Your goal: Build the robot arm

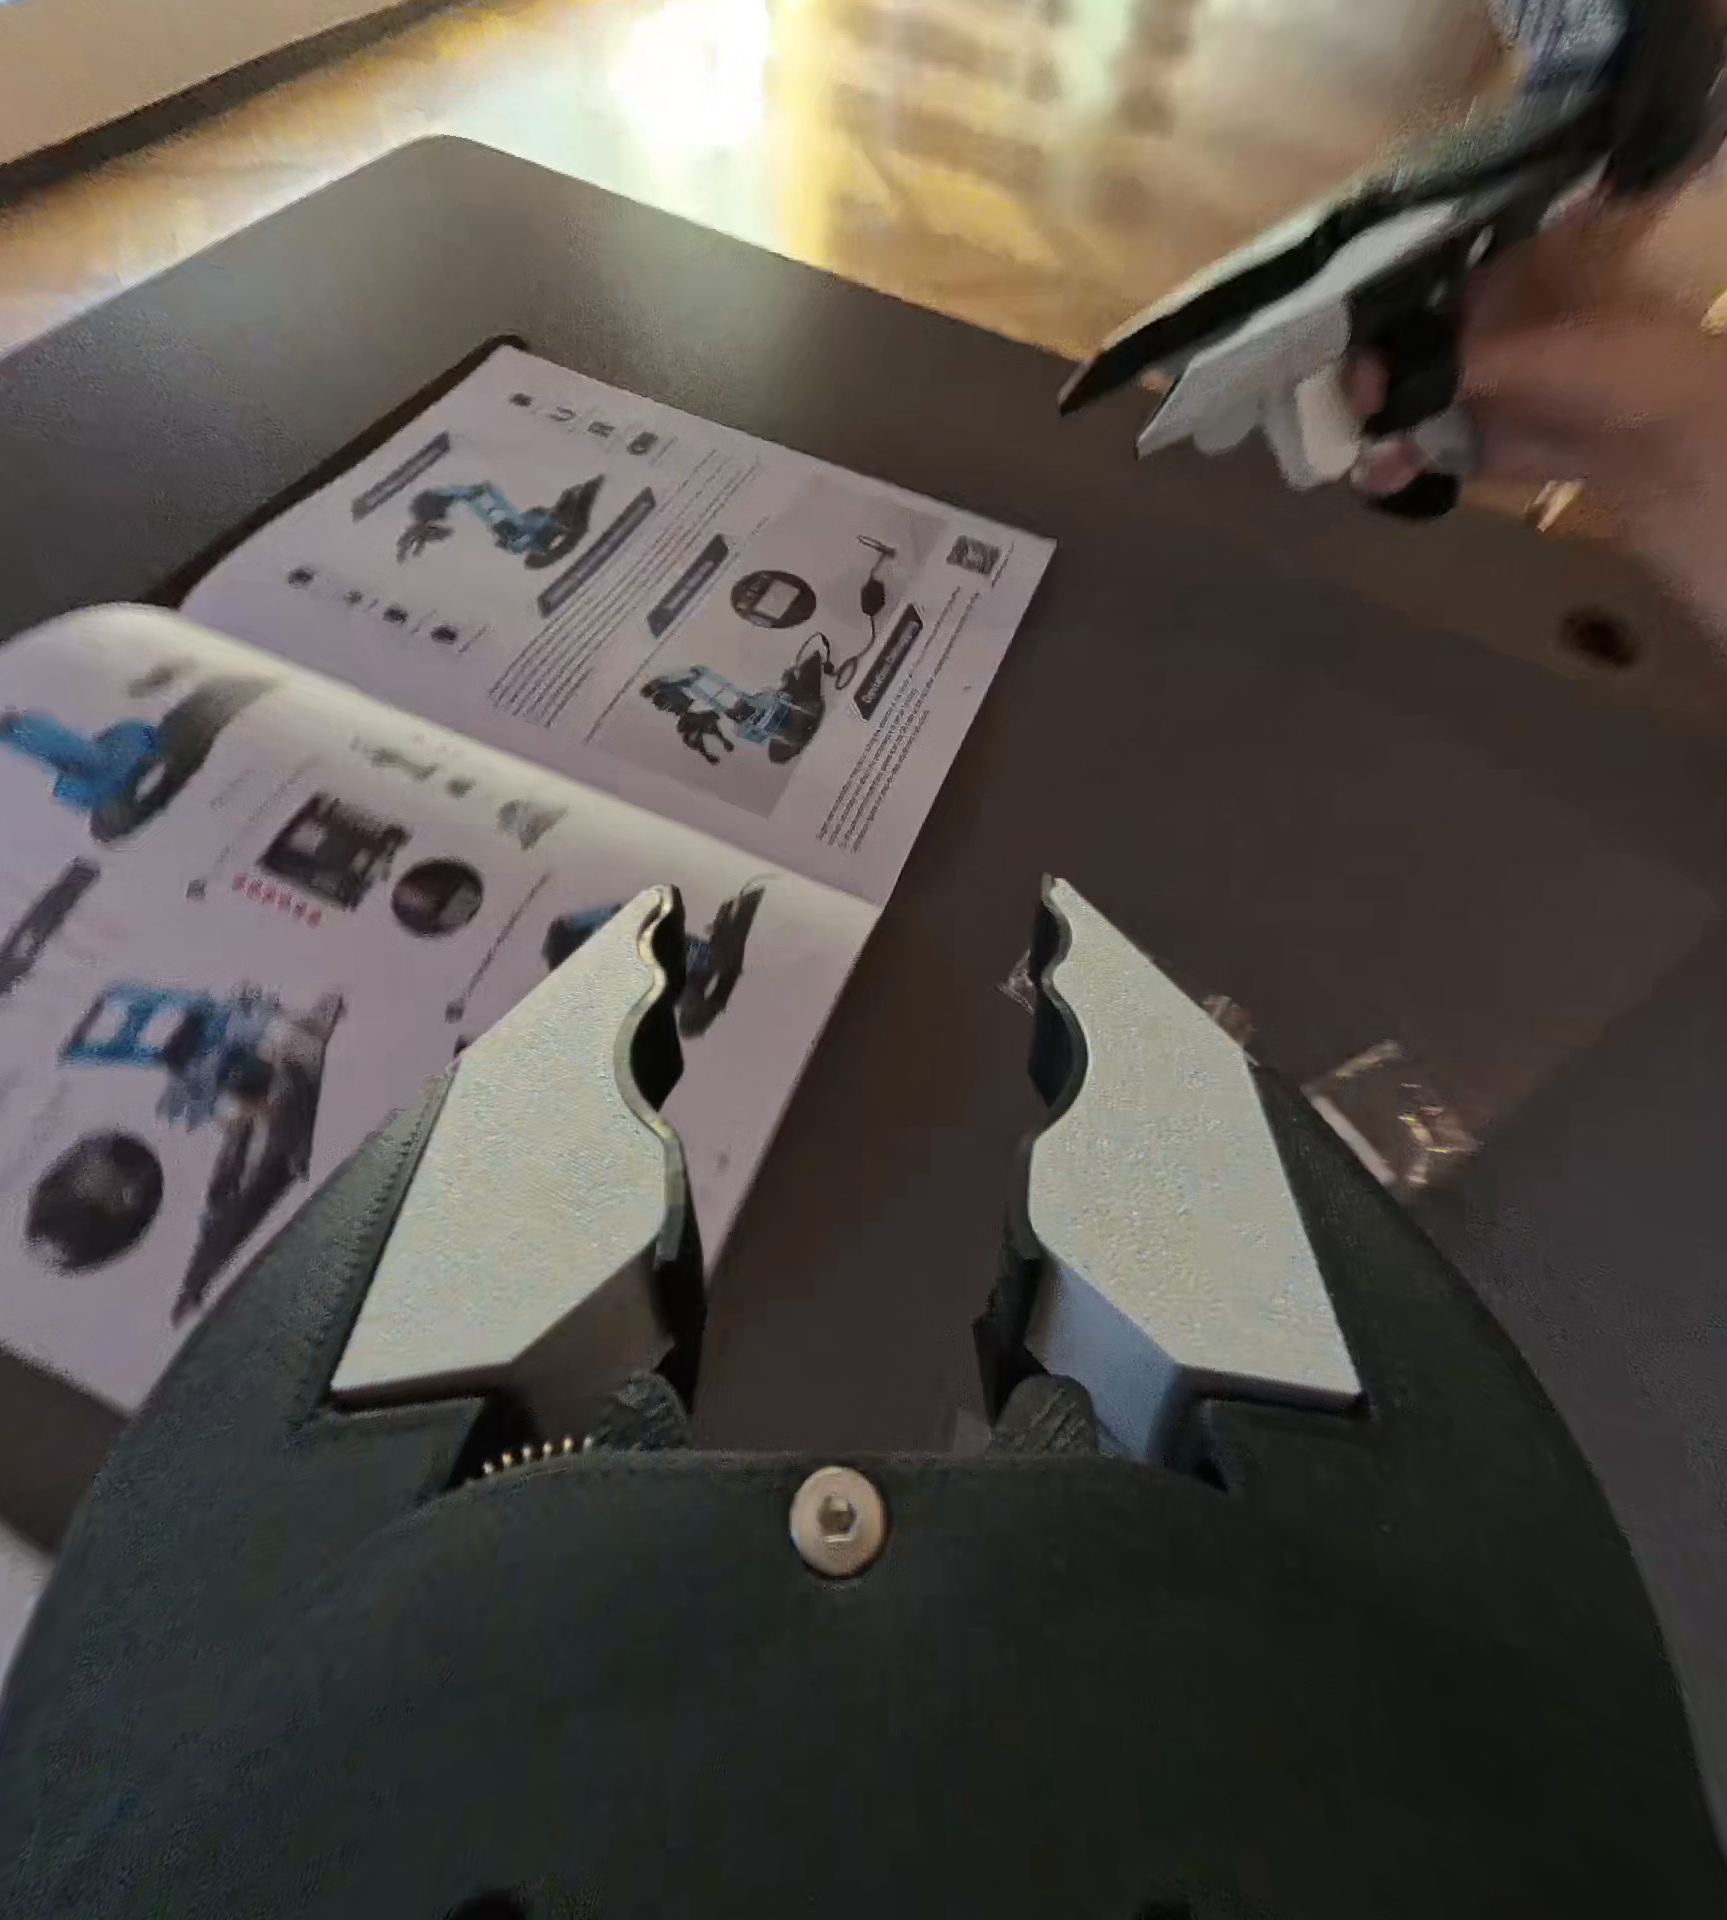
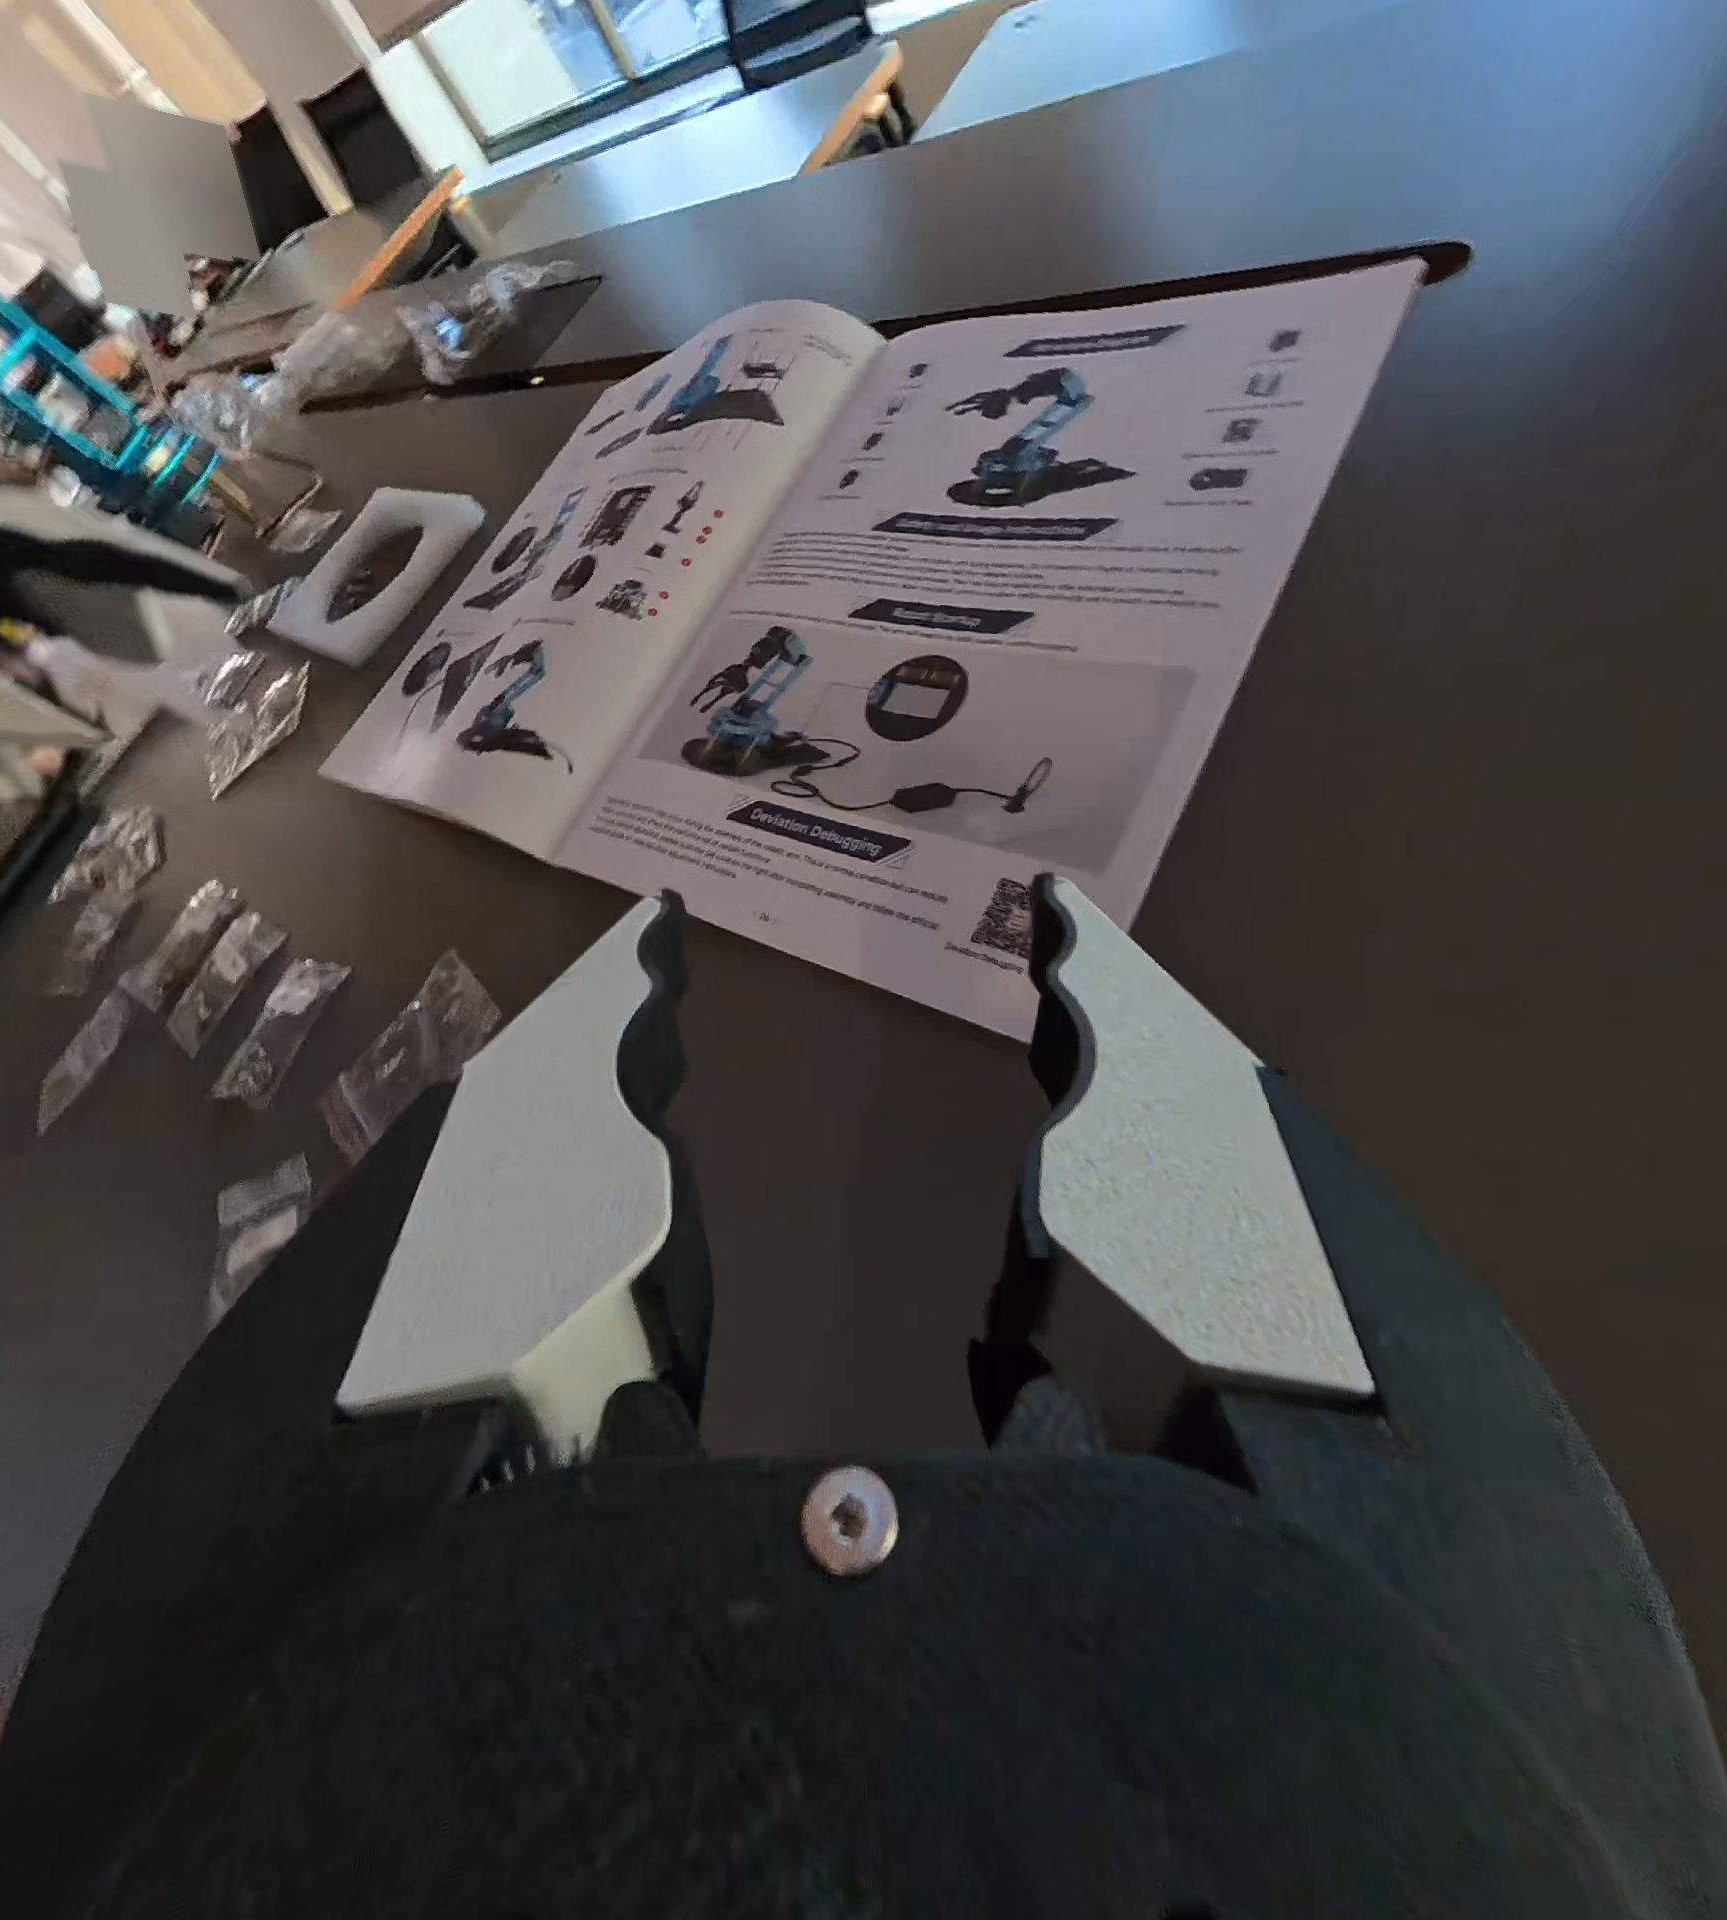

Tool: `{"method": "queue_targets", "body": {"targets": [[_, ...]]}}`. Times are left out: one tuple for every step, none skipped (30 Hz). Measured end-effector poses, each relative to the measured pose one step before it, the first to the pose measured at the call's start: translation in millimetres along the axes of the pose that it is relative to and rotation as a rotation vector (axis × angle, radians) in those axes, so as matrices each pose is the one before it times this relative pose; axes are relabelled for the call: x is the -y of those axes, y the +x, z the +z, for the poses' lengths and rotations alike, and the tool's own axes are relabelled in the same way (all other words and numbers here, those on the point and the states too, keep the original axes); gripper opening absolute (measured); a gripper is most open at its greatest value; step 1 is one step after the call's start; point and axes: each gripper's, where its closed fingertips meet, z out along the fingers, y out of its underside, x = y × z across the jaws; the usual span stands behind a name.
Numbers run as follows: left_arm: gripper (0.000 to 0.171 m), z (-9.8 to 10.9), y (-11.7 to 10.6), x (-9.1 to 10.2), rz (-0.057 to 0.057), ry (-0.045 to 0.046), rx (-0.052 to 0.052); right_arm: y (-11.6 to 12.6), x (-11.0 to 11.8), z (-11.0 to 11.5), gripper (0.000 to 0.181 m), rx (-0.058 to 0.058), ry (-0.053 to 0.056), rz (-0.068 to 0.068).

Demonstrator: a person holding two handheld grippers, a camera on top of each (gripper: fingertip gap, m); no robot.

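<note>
An open booklet [image 1: 485, 727] with pictures of a blue robot arm lies flat on a dark table [image 1: 1254, 831]. My left gripper [image 1: 859, 914] is open and empty, hovering above the booklet's near right corner. In the right wrist view the booklet [image 2: 890, 582] lies ahead, and my right gripper [image 2: 854, 914] is open and empty just above its near edge. The right gripper also shows in the left wrist view [image 1: 1285, 343], blurred, held above the table's far right. The left gripper shows at the left edge of the right wrist view [image 2: 59, 613].
Several small clear plastic bags of parts [image 2: 246, 997] lie in rows left of the booklet. A white foam block with a dark round part [image 2: 376, 571] sits beside them. More bags [image 2: 402, 332] and a blue frame [image 2: 59, 384] stand farther back. A clear bag [image 1: 1389, 1112] lies by my left gripper.
</note>
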Motion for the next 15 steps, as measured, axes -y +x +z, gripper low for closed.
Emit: {"method": "queue_targets", "body": {"targets": [[0.066,17.98,4.75,2.05,0.0837,-0.04532,0.0271,-7.90,0.42,1.32,0.066,0.0324,0.0048,-0.0835],[0.066,16.02,1.53,1.05,0.0845,-0.05137,0.0416,-10.82,-1.11,3.69,0.067,0.0358,-0.0069,-0.1187],[0.066,14.04,0.38,0.12,0.0763,-0.05071,0.0401,-9.81,-2.61,5.60,0.065,0.0164,-0.0217,-0.1462],[0.066,12.32,-0.08,-0.54,0.0541,-0.04608,0.0256,-8.43,-3.26,7.17,0.065,-0.0001,-0.0309,-0.1529],[0.066,10.74,-0.47,-1.17,0.0194,-0.03911,0.0048,-8.14,-2.71,8.01,0.065,-0.0049,-0.0342,-0.1438],[0.066,9.58,0.13,-2.04,-0.0138,-0.03191,-0.0236,-6.96,0.56,8.44,0.064,-0.0118,-0.0192,-0.1306],[0.069,8.68,-2.70,-3.53,-0.0373,-0.02937,-0.0287,-6.40,3.94,8.44,0.059,-0.0094,0.0016,-0.1128],[0.074,8.21,-7.14,-4.34,-0.0441,-0.02961,-0.0163,-5.27,5.22,8.28,0.053,-0.0089,0.0093,-0.0962],[0.076,7.95,-6.46,-4.13,-0.0403,-0.03056,-0.0237,-4.62,4.98,8.35,0.050,-0.0065,0.0107,-0.0804],[0.075,7.49,-3.94,-3.14,-0.0377,-0.02803,-0.0348,-6.54,4.71,8.25,0.050,0.0106,0.0134,-0.0636],[0.075,6.46,-3.45,-1.30,-0.0336,-0.02012,-0.0276,-4.93,2.39,7.88,0.047,0.0051,-0.0007,-0.0520],[0.074,4.72,-2.71,0.45,-0.0224,-0.00933,-0.0175,1.41,1.97,6.46,0.043,-0.0315,-0.0049,-0.0459],[0.070,3.33,-1.98,1.19,-0.0110,-0.00051,-0.0096,-0.57,2.75,5.68,0.043,-0.0137,0.0030,-0.0429],[0.068,2.81,-1.14,0.45,-0.0080,-0.00054,-0.0093,-2.26,1.04,5.73,0.042,0.0043,-0.0042,-0.0256],[0.070,2.93,0.26,-1.45,-0.0101,-0.00969,-0.0152,-0.48,-0.70,5.60,0.041,-0.0017,-0.0140,-0.0130]]}}
